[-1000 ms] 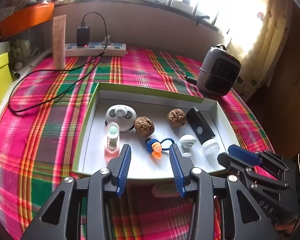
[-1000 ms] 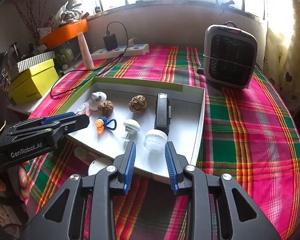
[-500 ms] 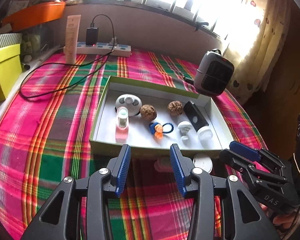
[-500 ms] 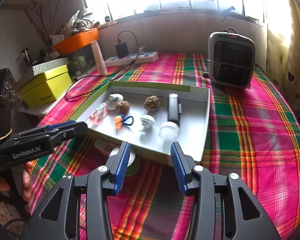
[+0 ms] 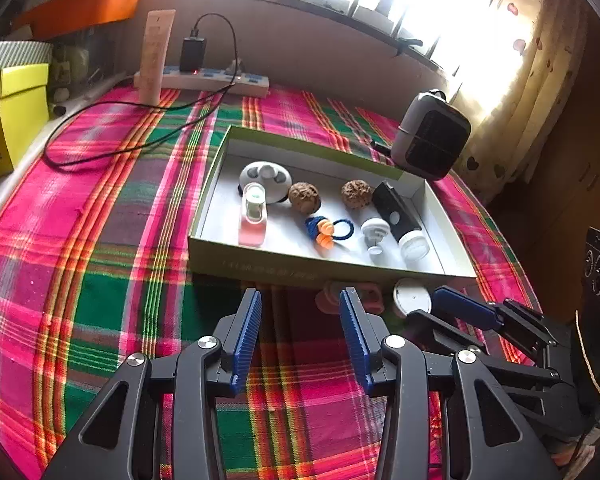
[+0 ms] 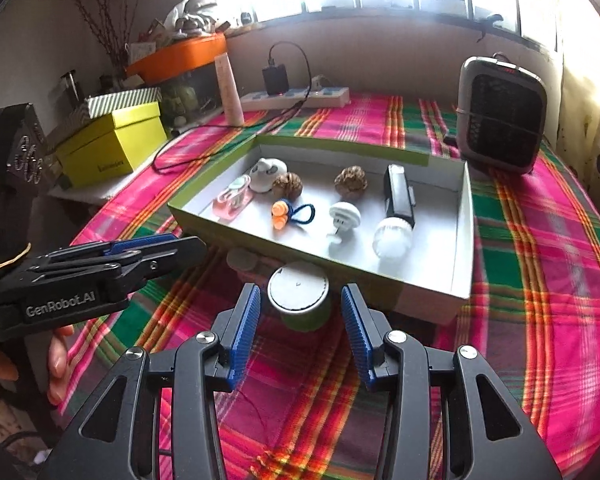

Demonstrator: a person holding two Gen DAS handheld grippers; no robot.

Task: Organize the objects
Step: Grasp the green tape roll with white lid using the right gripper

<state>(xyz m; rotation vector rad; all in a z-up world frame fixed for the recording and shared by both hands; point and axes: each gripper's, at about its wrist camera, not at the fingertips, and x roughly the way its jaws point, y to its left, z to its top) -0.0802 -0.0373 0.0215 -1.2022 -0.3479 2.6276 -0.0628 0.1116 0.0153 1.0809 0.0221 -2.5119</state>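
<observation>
Right gripper (image 6: 300,320): jaws apart and empty, flanking but not touching the white-lidded green jar (image 6: 299,295), which stands upright on the plaid tablecloth (image 6: 540,300) just in front of the tray's near wall. Left gripper (image 5: 300,326): jaws likewise apart and empty, near the same wall of the tray (image 5: 300,270), with a pink object (image 5: 328,300), too hidden to identify, just beyond its right finger. Inside the tray: pink bottle (image 5: 253,220), white round device (image 5: 265,174), two walnuts (image 5: 304,197) (image 5: 356,194), orange-and-blue hair tie (image 5: 326,232), white mushroom-shaped knob (image 5: 375,234), black tube with white cap (image 5: 398,218).

Probable risks: the jar stands close to the tray wall, so a skewed closure may push it against the cardboard or tip it. A lift carried too low may catch the rim and jolt the tray's contents. The two grippers work near each other and may collide.
</observation>
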